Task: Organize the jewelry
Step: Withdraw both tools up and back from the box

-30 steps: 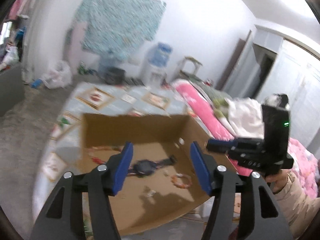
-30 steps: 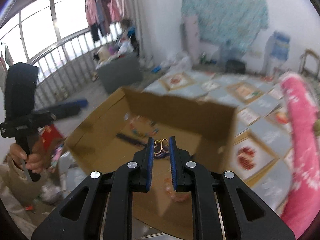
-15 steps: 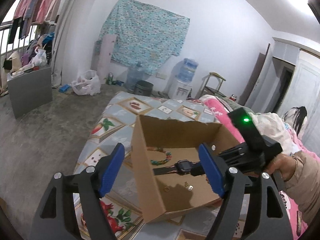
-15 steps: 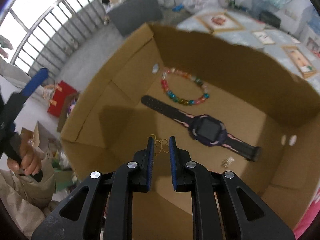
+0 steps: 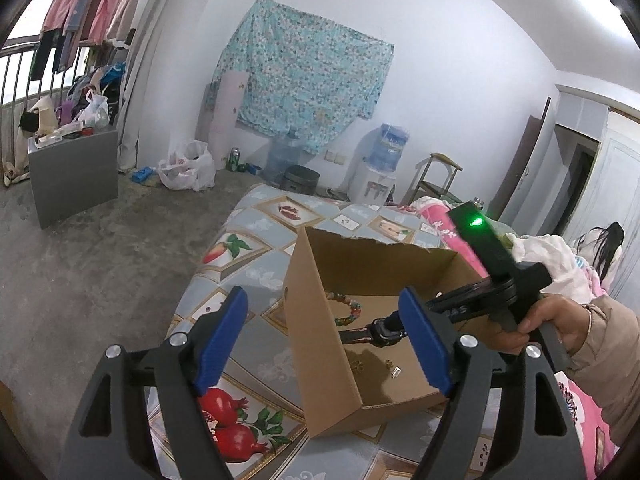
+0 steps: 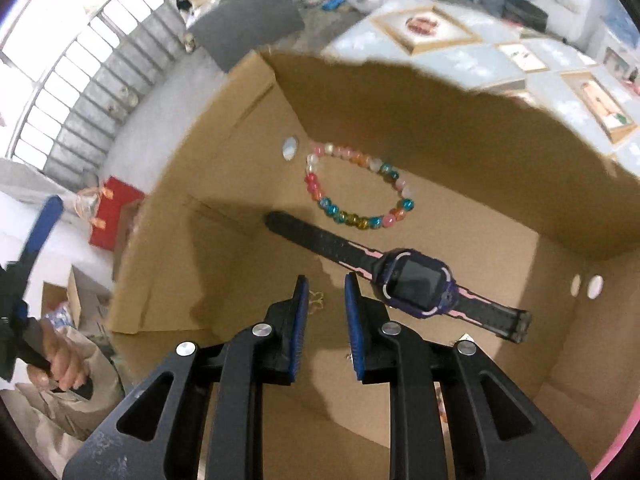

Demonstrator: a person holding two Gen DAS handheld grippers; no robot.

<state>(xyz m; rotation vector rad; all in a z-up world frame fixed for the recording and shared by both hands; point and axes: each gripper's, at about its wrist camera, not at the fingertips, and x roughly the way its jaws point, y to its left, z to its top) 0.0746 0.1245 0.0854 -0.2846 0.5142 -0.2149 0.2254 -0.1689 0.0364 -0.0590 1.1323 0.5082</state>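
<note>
A cardboard box point(image 6: 460, 136) holds a colourful bead bracelet point(image 6: 352, 192), a purple and black watch point(image 6: 416, 280) and a small gold earring point(image 6: 318, 300) on its floor. My right gripper point(image 6: 325, 288) is inside the box with its jaws slightly apart, just above the earring, which lies loose between the tips. In the left wrist view the box point(image 5: 320, 320) stands on the patterned bed; my left gripper point(image 5: 324, 320) is wide open and empty, held outside the box's left wall. The right gripper's body point(image 5: 480, 304) reaches into the box from the right.
The bed cover point(image 5: 248, 264) has fruit pictures. A pink blanket point(image 5: 448, 220) lies along the right side. A grey cabinet point(image 5: 74, 168), bags and water bottles stand on the concrete floor. A small silver piece point(image 5: 395, 372) lies in the box.
My right gripper has lowered into the box and its jaws have parted, letting go of the gold earring onto the box floor. My left gripper has drawn back left.
</note>
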